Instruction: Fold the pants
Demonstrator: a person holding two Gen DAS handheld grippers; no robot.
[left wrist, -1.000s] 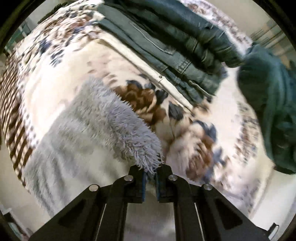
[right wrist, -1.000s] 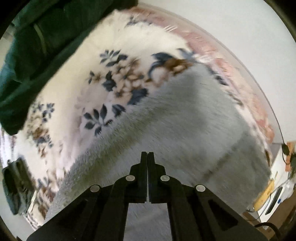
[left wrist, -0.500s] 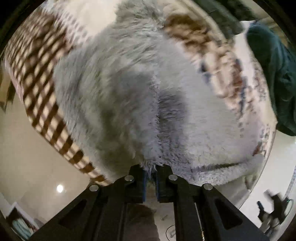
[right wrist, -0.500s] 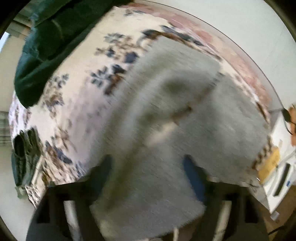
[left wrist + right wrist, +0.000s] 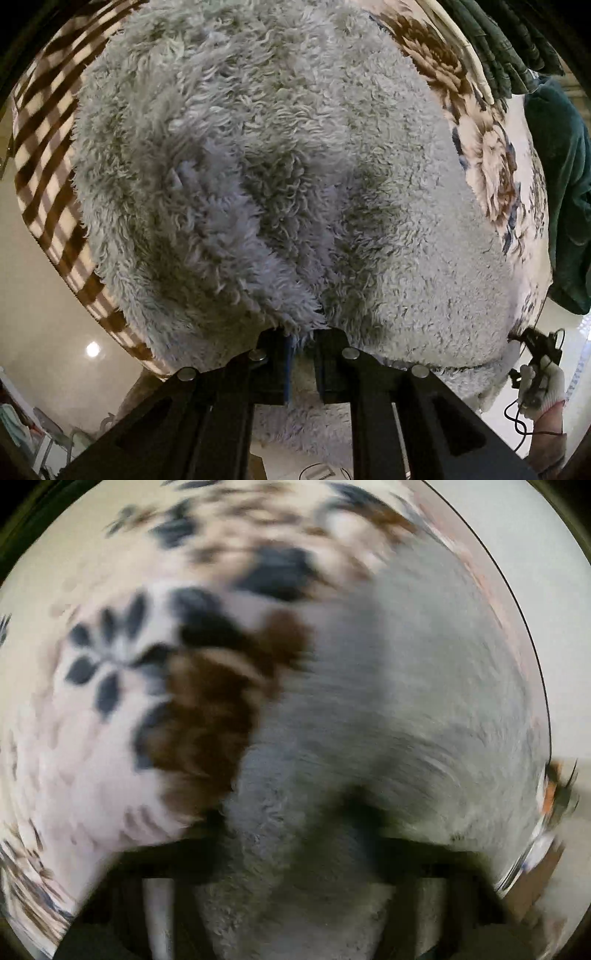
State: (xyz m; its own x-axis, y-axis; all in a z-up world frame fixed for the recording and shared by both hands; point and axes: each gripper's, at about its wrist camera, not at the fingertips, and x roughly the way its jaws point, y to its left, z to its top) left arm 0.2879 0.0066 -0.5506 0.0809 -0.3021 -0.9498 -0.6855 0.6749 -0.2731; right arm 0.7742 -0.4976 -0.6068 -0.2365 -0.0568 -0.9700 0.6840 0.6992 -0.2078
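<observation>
Fluffy grey fleece pants (image 5: 295, 166) lie bunched on a floral bedspread (image 5: 487, 166) and fill the left wrist view. My left gripper (image 5: 299, 336) is shut on a tuft of their folded edge, close to the bed's near side. The right wrist view is blurred by motion. There my right gripper (image 5: 291, 819) points down at the same grey pants (image 5: 406, 701). Its jaws are closing, still apart, with a ridge of fleece between the fingers. I cannot tell whether the pads touch it.
A brown checked border (image 5: 40, 155) marks the bed's left edge, with pale floor below it. A dark green garment (image 5: 565, 192) and folded clothes (image 5: 495, 48) lie at the right. A gloved hand (image 5: 546, 384) shows at the lower right. A pale wall (image 5: 535, 535) is beyond the bed.
My left gripper has carried the fleece edge across the bed and down toward its near side. My right gripper went from shut to wide apart and has dropped onto the fleece.
</observation>
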